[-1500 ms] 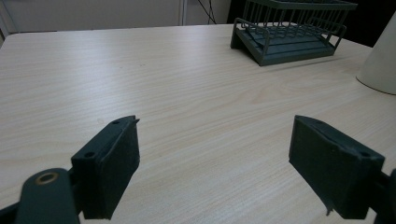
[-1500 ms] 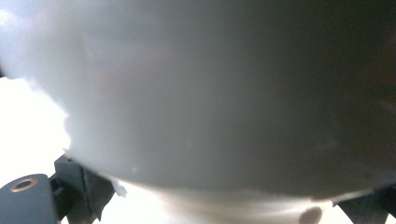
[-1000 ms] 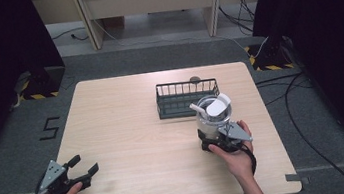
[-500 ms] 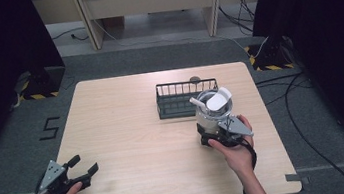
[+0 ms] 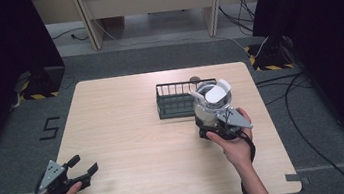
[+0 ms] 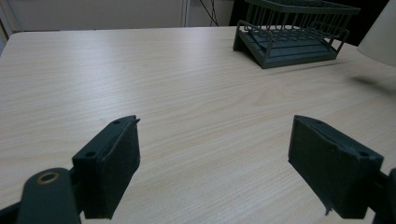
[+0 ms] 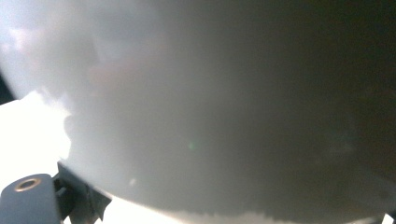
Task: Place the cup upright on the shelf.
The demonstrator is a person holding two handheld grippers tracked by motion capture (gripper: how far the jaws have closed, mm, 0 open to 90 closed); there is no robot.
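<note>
My right gripper [image 5: 215, 125] is shut on the near side of a shiny grey pot [image 5: 208, 108]. The pot carries a tilted white dish [image 5: 217, 93] and a white handle-like piece [image 5: 194, 94]. It sits at the front right corner of a dark wire rack [image 5: 174, 99]. In the right gripper view the pot's grey wall [image 7: 224, 107] is blurred and very close, and one jaw tip shows at the bottom left. My left gripper [image 5: 83, 167] rests near the table's front left edge, open [image 6: 215, 172], with nothing between its jaws.
The wooden table [image 5: 129, 133] has the wire rack [image 6: 294, 32] at its back right. A small dark round thing [image 5: 194, 79] lies behind the rack. Dark curtains, cables and floor surround the table.
My right gripper has carried the pot a little forward, closer to the rack. The left gripper has stayed where it was.
</note>
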